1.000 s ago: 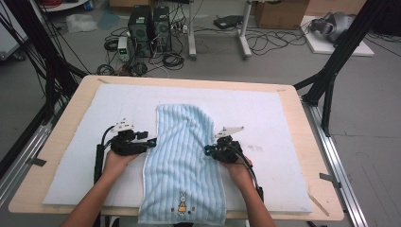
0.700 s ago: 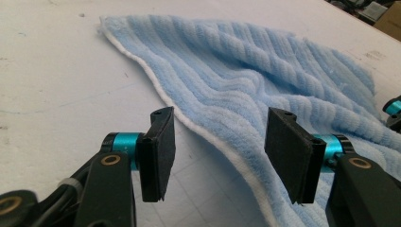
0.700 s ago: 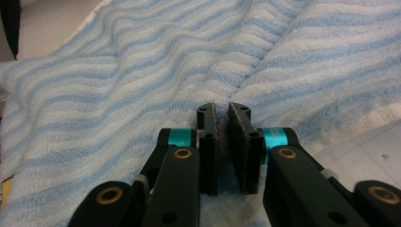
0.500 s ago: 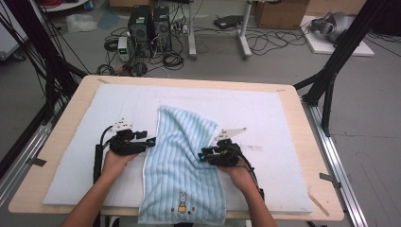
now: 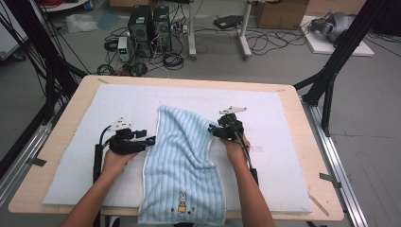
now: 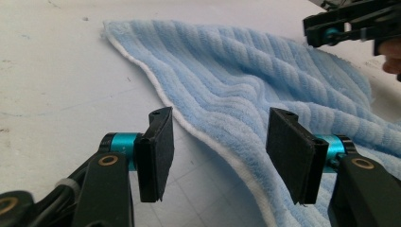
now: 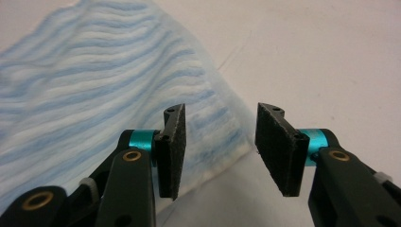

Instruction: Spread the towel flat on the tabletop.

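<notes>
Your left gripper (image 5: 150, 140) and right gripper (image 5: 211, 128) both sit spread at the blue towel (image 5: 182, 165) lying mid-table, so you're lining up grabs; next, probably pinch each side edge.

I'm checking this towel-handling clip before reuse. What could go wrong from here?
The left claw is open astride the towel's white edge; closing could pinch only the hem and slip. The near end overhangs the table front, so a one-sided pull might drag the towel off.
</notes>
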{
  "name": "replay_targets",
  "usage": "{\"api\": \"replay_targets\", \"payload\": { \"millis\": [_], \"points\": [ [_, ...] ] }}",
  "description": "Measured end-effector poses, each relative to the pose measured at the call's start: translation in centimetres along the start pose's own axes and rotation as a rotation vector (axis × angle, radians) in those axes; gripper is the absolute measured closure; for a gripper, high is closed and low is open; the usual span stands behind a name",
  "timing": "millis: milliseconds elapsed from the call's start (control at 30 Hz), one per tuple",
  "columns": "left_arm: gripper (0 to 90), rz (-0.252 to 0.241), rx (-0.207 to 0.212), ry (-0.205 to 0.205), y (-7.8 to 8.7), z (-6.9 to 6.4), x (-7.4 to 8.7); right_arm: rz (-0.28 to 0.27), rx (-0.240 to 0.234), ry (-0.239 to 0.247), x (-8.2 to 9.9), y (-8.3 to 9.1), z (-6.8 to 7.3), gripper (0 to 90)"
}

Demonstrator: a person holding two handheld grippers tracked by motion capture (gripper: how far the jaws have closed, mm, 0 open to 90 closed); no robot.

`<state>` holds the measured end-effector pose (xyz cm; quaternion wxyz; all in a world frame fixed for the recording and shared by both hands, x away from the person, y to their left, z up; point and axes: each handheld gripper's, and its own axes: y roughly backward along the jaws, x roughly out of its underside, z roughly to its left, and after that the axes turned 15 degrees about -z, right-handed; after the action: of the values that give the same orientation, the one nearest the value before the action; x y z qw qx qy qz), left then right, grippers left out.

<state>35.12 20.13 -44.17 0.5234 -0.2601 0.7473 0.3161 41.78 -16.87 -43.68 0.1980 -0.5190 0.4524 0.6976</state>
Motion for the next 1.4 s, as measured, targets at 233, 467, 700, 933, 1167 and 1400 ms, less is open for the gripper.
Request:
{"api": "replay_targets", "payload": {
  "millis": [233, 467, 700, 933, 1167, 1400],
  "points": [
    [42.5, 0.003, 0.0, 0.004, 0.0, 0.1, 0.1, 0.065, 0.049, -0.009, -0.3, -1.3, -0.5, 77.6],
    [42.5, 0.004, -0.004, 0.003, 0.1, 0.2, 0.0, 0.096, 0.14, 0.035, -2.1, -1.9, -2.8, 89.6],
    [42.5, -0.004, -0.014, 0.015, 0.6, 0.8, -0.1, 0.045, 0.157, -0.023, -2.8, -2.2, -4.0, 76.9],
    [42.5, 0.001, -0.018, 0.017, 0.7, 0.9, 0.0, 0.125, -0.05, -0.054, -1.7, -3.4, -3.3, 58.5],
    [42.6, 0.015, -0.01, 0.018, 0.4, 0.8, 0.2, 0.167, 0.004, 0.218, -2.5, -4.4, -2.0, 84.8],
    [42.7, 0.015, -0.011, 0.027, 0.4, 1.0, 0.3, 0.121, 0.329, 0.304, -4.8, -5.4, -3.7, 84.3]
  ]
}}
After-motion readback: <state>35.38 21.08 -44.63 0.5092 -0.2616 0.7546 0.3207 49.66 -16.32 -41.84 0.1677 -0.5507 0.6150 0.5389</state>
